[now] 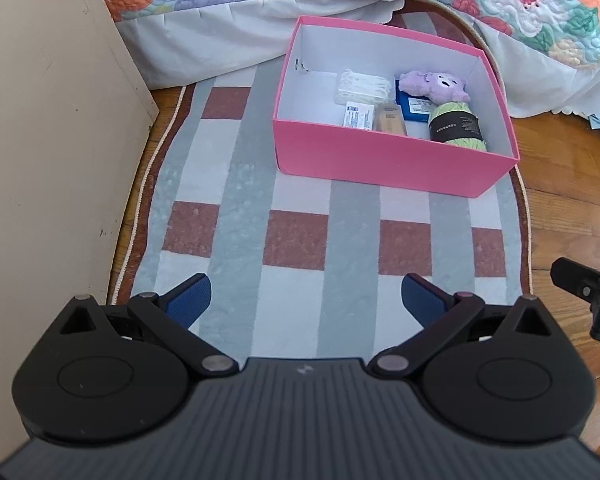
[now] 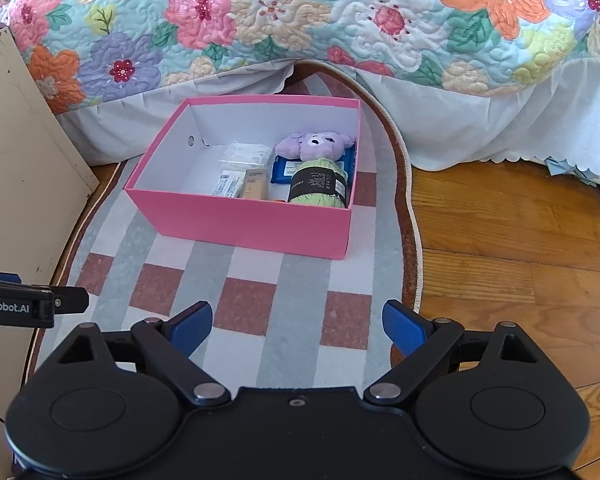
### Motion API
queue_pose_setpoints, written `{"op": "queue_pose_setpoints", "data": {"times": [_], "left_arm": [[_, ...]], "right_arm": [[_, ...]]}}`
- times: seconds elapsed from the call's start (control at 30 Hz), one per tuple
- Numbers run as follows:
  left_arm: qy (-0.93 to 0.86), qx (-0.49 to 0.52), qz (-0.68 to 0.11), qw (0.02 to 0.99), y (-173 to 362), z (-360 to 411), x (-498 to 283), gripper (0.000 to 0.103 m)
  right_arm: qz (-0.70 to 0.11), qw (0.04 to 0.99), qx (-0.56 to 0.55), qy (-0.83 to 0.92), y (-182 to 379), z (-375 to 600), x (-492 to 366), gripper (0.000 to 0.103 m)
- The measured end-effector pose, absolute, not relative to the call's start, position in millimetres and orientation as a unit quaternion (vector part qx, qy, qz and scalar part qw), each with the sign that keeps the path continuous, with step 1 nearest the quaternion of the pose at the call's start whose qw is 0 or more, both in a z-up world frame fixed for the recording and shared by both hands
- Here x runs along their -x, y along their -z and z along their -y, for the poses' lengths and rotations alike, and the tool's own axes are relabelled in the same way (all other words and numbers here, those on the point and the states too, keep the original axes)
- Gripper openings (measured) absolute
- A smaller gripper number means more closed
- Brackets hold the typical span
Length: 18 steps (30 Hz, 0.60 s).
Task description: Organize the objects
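Honestly we've got both the left gripper (image 1: pixel 306 300) and right gripper (image 2: pixel 298 330) spread wide and empty, and the pink box (image 2: pixel 256 224) at the rug's (image 2: pixel 256 300) far edge looks like light, crushable cardboard, so we'd pinch a side wall.

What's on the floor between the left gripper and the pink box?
Only rug, with its gray, white and reddish squares. Nothing else lies between the open left gripper and the pink box; the left wrist view shows it.

The box's (image 2: pixel 256 222) near wall hides my view of its floor; the plush (image 2: pixel 318 145) and yarn (image 2: pixel 318 184) cover most of the blue pack (image 2: pixel 284 170); labels too small to read.
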<state>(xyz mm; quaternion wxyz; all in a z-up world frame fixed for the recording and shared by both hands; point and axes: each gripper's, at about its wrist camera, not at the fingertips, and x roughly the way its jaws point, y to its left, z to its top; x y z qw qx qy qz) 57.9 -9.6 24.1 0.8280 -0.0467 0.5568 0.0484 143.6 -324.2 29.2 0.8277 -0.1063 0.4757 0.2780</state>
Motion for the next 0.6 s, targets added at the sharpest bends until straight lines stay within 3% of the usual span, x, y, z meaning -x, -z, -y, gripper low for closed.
{"op": "queue_pose_setpoints", "data": {"times": [0.6], "left_arm": [[-0.055,0.048,-0.563,0.824,-21.3,5.5,-60.0,0.103]], "right_arm": [[-0.5,0.815,0.12,-0.268,-18.6,321.9,-139.1,0.094]]}}
